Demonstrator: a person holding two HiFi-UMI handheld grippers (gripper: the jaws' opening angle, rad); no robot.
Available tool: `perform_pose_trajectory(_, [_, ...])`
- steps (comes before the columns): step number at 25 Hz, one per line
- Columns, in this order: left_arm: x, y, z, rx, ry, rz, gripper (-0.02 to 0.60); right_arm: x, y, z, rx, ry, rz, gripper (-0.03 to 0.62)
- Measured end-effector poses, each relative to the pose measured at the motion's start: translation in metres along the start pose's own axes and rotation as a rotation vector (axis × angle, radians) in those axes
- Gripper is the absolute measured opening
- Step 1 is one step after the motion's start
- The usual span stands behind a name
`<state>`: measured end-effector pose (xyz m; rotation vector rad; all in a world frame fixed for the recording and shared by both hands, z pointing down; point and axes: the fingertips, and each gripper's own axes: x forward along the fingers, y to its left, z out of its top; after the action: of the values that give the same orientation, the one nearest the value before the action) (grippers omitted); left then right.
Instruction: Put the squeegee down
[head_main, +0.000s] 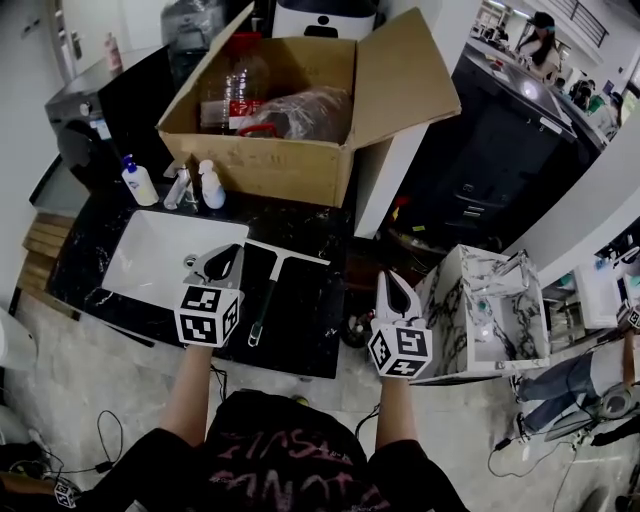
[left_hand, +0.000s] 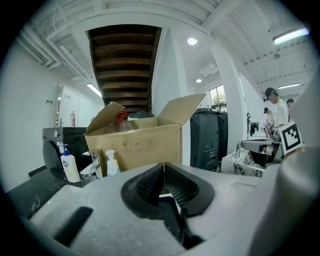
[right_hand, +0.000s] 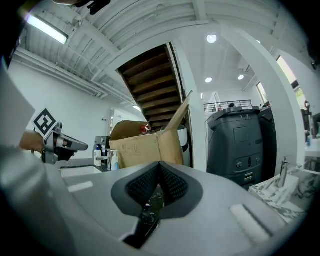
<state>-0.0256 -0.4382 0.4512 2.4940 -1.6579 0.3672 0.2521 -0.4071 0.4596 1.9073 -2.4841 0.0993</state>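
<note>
Your squeegee (head_main: 272, 285) lies flat on the bench (head_main: 310, 325), long axis 12 to 6 o'clock, blade at 12. Your left tongs (head_main: 232, 256) and right tongs (head_main: 393, 285) are both clenched, gripping nothing.

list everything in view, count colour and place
squeegee: one, dark handle, flat on counter right of sink
counter: one, black marble, centre
sink: one, white, in counter's left
cardboard box: one, brown, open, behind sink
plastic bottles: at least two, clear, inside box
pump bottle: one, white-blue, behind sink
spray bottle: one, white, against box
marbled basin unit: one, white, dark-veined, right of counter
left hand-held gripper: one, grey, shut, empty, over sink's edge
right hand-held gripper: one, grey, shut, empty, off counter's right edge
</note>
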Motion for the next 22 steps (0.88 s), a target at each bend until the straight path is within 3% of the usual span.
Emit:
perform_pose_trajectory(8, [-0.02,0.002,0.02,0.013,-0.081,0.008,0.0,-0.008,-0.001,0.002,-0.014,-0.003,-0.01,0.009])
perform_pose_trajectory(22, [-0.03,0.01,0.031,0.022,-0.129,0.036,0.002,-0.012,-0.005,0.007,-0.02,-0.014,-0.017,0.009])
